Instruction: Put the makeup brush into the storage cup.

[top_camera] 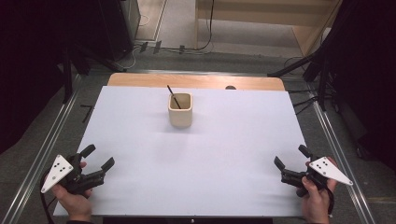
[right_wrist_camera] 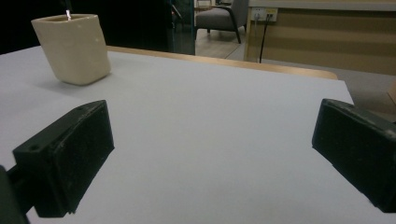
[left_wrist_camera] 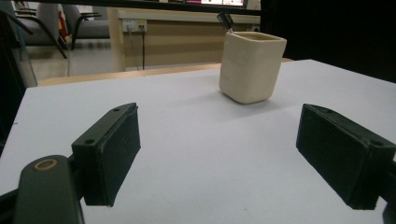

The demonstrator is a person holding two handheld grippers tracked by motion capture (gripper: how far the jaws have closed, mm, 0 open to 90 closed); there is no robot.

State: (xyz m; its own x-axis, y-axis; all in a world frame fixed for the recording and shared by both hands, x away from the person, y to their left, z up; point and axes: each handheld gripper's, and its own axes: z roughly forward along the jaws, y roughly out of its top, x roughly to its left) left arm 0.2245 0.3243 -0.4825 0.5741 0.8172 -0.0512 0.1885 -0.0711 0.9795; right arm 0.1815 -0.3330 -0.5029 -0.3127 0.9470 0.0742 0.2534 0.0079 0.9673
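A cream-coloured cup [top_camera: 180, 110] with squared sides stands upright on the white sheet [top_camera: 196, 186] that covers the table, toward the sheet's far edge and roughly midway across it. A thin dark stick [top_camera: 173, 95] leans inside the cup, its upper end tilting out past the rim toward the far left.

The left gripper [top_camera: 97, 157] is held well apart from the cup, at the near left corner of the sheet, with its jaws spread wide and nothing between them. In the left gripper view the cup [left_wrist_camera: 251, 66] sits ahead of the jaws, a little right of centre.

The right gripper [top_camera: 291, 156] is held well apart from the cup at the near right corner, jaws likewise parted and empty. In the right gripper view the cup [right_wrist_camera: 72, 48] stands far off to the upper left.
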